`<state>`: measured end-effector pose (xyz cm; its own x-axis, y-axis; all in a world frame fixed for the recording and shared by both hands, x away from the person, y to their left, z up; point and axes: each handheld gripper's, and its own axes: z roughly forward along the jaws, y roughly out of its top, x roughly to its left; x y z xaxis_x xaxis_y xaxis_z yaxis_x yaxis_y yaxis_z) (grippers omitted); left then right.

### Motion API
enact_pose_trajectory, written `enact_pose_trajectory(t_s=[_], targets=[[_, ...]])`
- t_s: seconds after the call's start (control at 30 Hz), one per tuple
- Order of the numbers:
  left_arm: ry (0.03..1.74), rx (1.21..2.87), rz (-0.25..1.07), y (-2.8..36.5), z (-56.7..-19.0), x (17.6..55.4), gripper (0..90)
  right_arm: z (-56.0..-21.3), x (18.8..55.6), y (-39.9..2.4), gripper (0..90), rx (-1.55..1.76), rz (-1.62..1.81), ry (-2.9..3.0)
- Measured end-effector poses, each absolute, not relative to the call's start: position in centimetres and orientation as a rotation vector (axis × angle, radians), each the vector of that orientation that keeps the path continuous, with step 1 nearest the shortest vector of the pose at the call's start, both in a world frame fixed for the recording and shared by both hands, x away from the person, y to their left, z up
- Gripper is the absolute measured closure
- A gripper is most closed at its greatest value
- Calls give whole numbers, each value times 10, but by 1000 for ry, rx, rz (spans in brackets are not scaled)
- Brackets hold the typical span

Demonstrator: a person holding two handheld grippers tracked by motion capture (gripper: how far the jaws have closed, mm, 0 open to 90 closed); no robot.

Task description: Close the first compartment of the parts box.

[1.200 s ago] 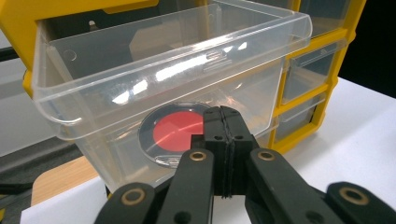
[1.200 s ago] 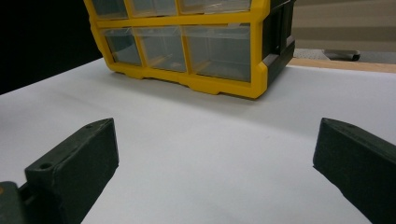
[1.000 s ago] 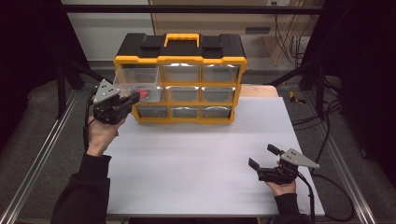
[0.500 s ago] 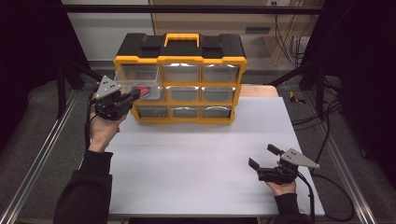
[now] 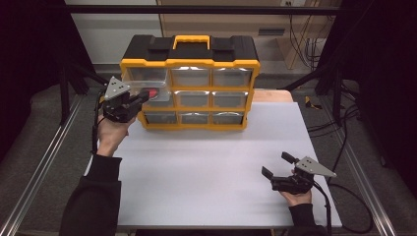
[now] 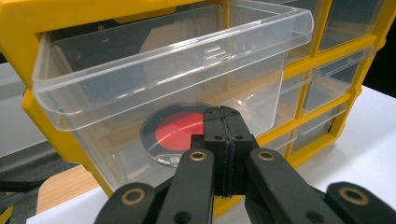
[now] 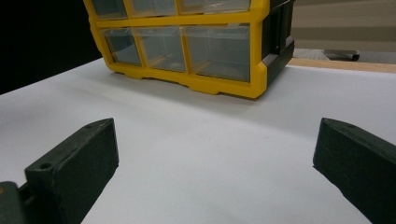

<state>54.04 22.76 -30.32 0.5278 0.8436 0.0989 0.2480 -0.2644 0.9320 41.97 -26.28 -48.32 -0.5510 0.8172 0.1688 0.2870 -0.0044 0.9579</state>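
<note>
The left tool (image 6: 223, 140) has its two black jaws pressed flat together with nothing between them. Its tip sits right at the front wall of a clear plastic drawer (image 6: 177, 79) that is pulled partway out of its slot; whether the tip touches that wall cannot be told. Just beyond the tip, seen through the drawer's front, a round disc with a red centre and a dark rim (image 6: 175, 133) lies on the drawer floor. In the high view this tool (image 5: 140, 101) is at the left end of the cabinet, level with its middle row, and the drawer (image 5: 153, 93) juts toward it.

Around the drawer stands the yellow-framed parts cabinet with a black top and yellow carry handle (image 5: 192, 66), holding three rows of clear drawers, the others pushed in. It rests at the far side of the white worktop (image 5: 206, 162).

The right tool (image 5: 279, 164) lies low on the worktop's near right corner, well apart from the cabinet, its jaws spread wide and empty. From its own camera, bare worktop (image 7: 196, 154) lies between the jaws, and the cabinet's lower corner (image 7: 219, 70) is farther ahead.
</note>
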Motion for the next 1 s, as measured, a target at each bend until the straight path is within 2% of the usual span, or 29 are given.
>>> enact_pose_trajectory(t_s=[1.0], targets=[[959,1798,788,226,-305,565,891,-483,420,-263,6,1143,1583,1833]])
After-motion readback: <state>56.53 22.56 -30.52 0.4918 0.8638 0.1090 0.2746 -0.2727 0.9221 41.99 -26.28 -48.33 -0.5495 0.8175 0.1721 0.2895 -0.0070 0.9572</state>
